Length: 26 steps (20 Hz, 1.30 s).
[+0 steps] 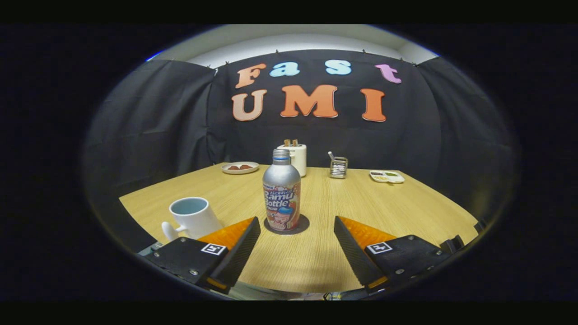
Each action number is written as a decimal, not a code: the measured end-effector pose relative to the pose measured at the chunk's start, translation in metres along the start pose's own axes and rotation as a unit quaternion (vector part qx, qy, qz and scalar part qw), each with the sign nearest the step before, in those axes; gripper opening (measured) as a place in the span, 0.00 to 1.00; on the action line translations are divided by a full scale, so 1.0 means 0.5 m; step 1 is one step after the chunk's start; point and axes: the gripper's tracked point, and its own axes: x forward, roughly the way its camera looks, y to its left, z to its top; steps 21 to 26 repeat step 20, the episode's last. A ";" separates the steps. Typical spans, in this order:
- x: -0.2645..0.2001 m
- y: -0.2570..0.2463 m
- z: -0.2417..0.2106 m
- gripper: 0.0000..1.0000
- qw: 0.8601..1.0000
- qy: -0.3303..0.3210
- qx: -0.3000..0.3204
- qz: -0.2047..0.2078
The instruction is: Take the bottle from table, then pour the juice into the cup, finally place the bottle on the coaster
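A silver bottle (282, 192) with a printed label and a screw cap stands upright on a dark round coaster (301, 225) on the wooden table (406, 207). It is just ahead of my gripper (297, 225), slightly toward the left finger. The fingers (246, 237) stand wide apart with nothing between them, and neither touches the bottle. A white mug (194, 217) with a pale blue inside sits left of the bottle, right behind the left finger, its handle pointing left.
At the back of the table stand a white toaster (295, 158) with toast, a plate (240, 167) with food, a small wire rack (338, 167) and a white divided dish (387, 176). Black cloth walls close in the table.
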 end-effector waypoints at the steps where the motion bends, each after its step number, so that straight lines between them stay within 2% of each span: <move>1: -0.012 -0.008 0.003 0.97 1.000 -0.002 -0.002 -0.003; 9: -0.082 -0.071 -0.009 0.97 1.000 -0.015 0.004 -0.018; 12: -0.096 -0.108 0.007 0.97 0.999 -0.027 0.011 -0.045; 16: -0.107 -0.113 0.008 0.97 0.998 -0.031 0.038 -0.035; 20: -0.104 -0.131 -0.013 0.97 0.998 -0.019 0.018 -0.049; 26: -0.104 -0.131 -0.013 0.97 0.998 -0.019 0.018 -0.049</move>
